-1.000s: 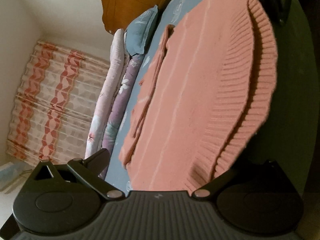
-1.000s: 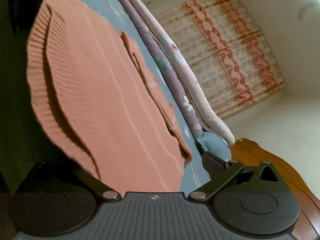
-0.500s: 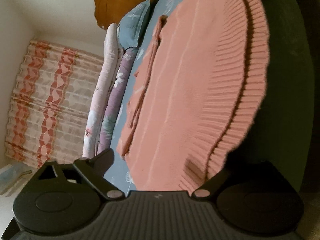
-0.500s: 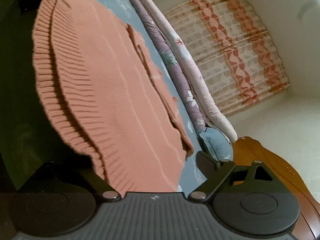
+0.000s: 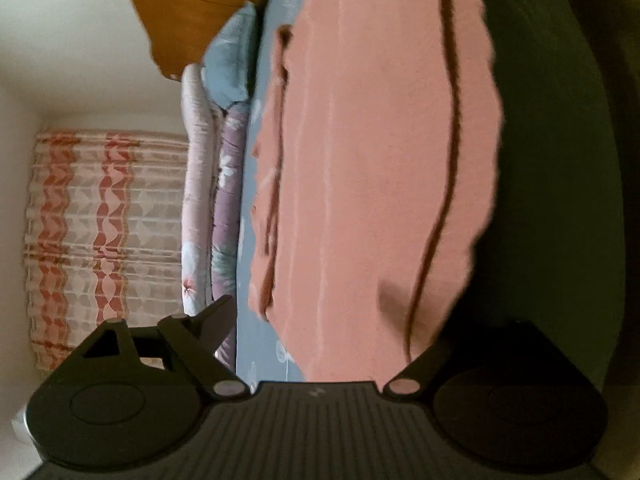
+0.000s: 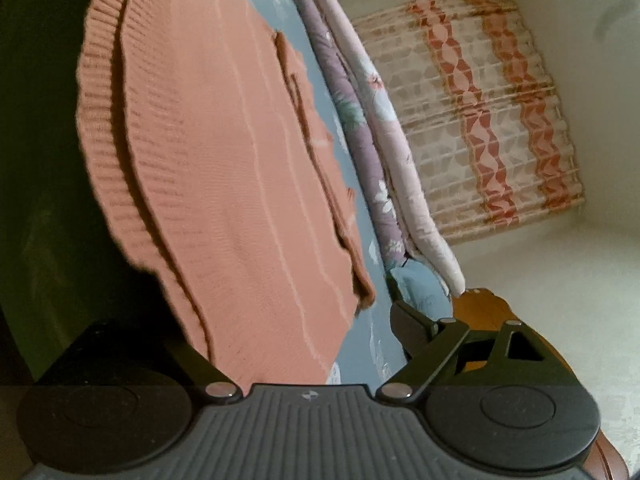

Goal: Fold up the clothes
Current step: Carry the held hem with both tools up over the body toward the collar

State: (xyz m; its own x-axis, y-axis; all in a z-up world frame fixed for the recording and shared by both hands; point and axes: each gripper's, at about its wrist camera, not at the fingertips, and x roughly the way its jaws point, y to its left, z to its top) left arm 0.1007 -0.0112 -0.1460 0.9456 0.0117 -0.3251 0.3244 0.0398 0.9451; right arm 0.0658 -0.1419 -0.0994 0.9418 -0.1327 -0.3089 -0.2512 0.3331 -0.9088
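A salmon-pink knitted sweater lies spread on a blue floral bedsheet. Its ribbed hem is nearest to me, and a folded sleeve lies along its far side. My left gripper is open at one hem corner, with knit fabric lying between its wide-set fingers. My right gripper is open at the other hem corner in the same way. In each view the finger on the hem side is lost in dark shadow. The left wrist view is blurred.
Rolled pink and purple quilts run along the far side of the bed, next to a blue pillow and a wooden headboard. A red-patterned curtain hangs beyond. Something dark green borders the hem.
Both grippers have moved in toward the sweater's hem, so the sweater fills more of each view. The sweater has not been lifted and the jaws stay wide.
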